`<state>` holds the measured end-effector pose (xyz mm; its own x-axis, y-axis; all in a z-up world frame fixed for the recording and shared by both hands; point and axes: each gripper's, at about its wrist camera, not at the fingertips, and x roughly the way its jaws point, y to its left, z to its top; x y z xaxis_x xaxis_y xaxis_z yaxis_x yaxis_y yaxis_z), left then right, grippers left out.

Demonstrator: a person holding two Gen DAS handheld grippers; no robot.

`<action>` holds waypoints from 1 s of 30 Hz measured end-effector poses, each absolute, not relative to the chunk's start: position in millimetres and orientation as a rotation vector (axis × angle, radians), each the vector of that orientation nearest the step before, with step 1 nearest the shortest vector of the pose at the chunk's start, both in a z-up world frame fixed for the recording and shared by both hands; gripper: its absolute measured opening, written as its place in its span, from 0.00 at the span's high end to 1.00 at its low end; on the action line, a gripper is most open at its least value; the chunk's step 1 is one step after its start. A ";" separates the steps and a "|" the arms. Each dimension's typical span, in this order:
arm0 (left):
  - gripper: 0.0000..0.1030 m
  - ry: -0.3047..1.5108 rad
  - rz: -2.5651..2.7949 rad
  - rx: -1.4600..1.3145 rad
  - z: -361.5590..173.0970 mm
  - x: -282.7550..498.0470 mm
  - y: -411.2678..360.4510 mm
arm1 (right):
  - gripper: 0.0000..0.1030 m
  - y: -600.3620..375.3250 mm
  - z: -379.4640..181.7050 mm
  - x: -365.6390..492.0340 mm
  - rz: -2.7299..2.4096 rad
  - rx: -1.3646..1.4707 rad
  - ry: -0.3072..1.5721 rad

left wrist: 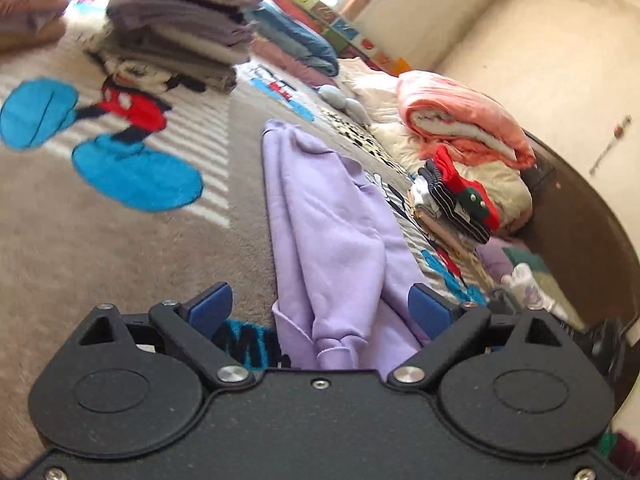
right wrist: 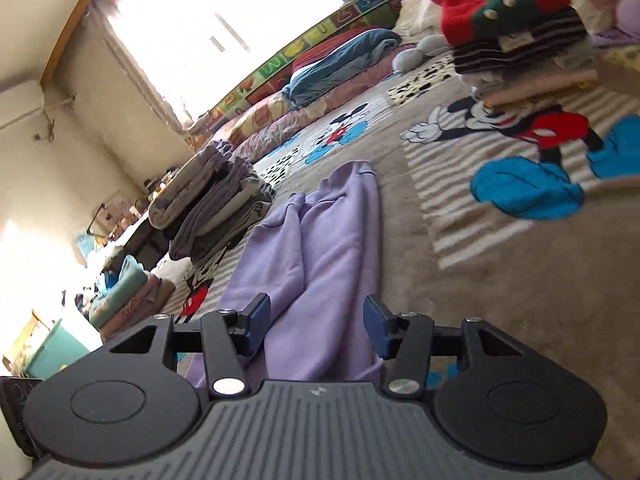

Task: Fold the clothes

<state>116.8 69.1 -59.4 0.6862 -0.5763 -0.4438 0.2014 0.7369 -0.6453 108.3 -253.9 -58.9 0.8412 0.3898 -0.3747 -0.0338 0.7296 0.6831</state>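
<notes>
The left gripper stood wide open, its blue pads straddling the near end of the lilac sweatshirt without pinching it; whether the pads brushed the cloth could not be told. The right gripper was likewise spread apart, released, with the same lilac sweatshirt running up between its fingers. The garment lay lengthwise on the cartoon-print rug, folded into a long narrow strip reaching toward the middle of each frame.

Bare rug lay open at the left of the left wrist view and at the right of the right wrist view, so each long edge of the strip had room beside it. In the left view a stack of grey folded clothes sat upper left, and a small pile topped by a red and green piece stood near the strip's right edge. Only the right view showed the bright window and a teal bin at lower left.
</notes>
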 end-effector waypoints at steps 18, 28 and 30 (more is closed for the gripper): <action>0.29 0.846 -0.389 -0.944 -85.1 97.9 64.6 | 0.30 -251.6 -133.6 88.1 0.346 1.170 0.542; 0.44 0.849 -0.357 -1.008 -93.1 98.8 70.2 | 0.51 -247.5 -148.2 92.1 0.329 1.239 0.557; 0.51 0.852 -0.352 -1.010 -95.7 99.6 71.3 | 0.51 -249.3 -152.0 99.4 0.342 1.286 0.550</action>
<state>99.6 71.3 -95.7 0.6372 -0.6193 -0.4587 -0.1152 0.5119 -0.8513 99.4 -249.3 -152.0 0.8241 0.5323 -0.1939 0.0609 0.2570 0.9645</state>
